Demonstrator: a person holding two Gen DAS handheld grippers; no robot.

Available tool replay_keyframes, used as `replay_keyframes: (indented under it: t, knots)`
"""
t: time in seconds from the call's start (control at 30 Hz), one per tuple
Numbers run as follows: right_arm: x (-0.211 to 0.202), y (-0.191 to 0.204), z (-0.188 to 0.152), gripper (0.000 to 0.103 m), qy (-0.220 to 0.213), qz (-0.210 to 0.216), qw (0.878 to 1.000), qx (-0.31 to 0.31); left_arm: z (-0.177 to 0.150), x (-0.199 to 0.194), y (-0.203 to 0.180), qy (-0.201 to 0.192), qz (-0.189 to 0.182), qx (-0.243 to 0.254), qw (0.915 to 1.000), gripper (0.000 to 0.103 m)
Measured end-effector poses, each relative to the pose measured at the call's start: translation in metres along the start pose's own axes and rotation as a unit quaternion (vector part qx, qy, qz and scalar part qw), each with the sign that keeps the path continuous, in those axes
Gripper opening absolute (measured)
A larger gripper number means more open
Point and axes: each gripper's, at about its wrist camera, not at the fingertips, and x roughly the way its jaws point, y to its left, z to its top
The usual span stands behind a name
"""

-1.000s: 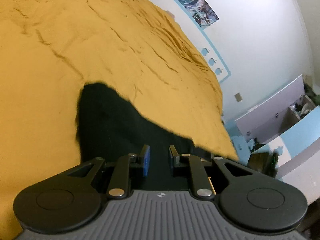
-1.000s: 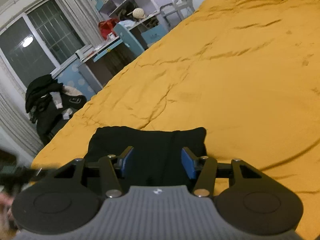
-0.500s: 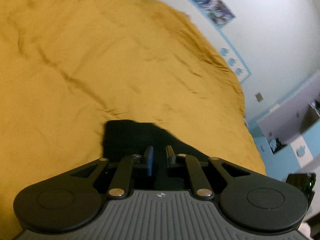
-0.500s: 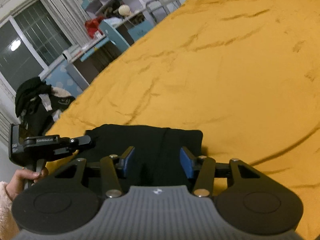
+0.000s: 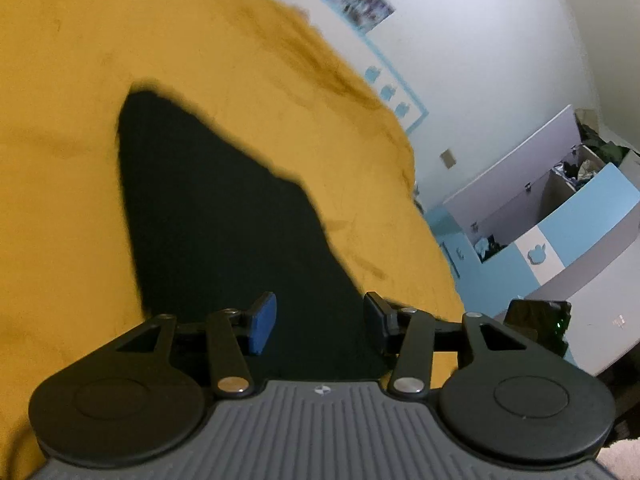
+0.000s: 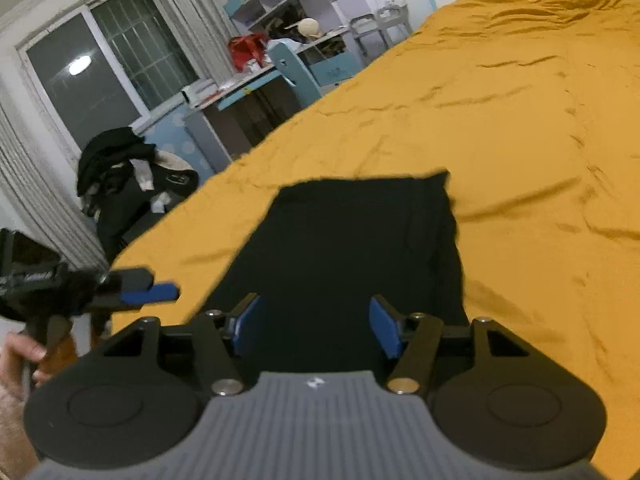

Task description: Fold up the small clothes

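Black garment [image 6: 352, 240] flat on yellow bedspread [image 6: 520, 128], near bed edge. Left gripper [image 5: 320, 324] and right gripper [image 6: 316, 330]: fingers released, jaws opening, cloth beneath them, ungripped. Left gripper's side lettering too blurred to read.

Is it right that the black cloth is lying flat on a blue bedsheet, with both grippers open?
Not quite: the wrinkled bedsheet is mustard yellow, not blue, as the right wrist view shows. The black cloth does lie flat on it, and the left gripper and right gripper are open, jaws widening.
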Motion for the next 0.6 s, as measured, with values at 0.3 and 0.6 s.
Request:
replay_keyframes:
  t: [0.3,0.6]
  knots:
    - [0.006,-0.039,-0.04,0.057,0.022,-0.057,0.997,0.055,-0.019,0.021,0.034,0.01,0.032,-0.012,0.9994,0.05]
    - [0.005,-0.017,-0.045,0.064,-0.001,-0.104,0.994,0.025,-0.021,0.011,-0.006,0.029,0.124,0.002,0.9919,0.05]
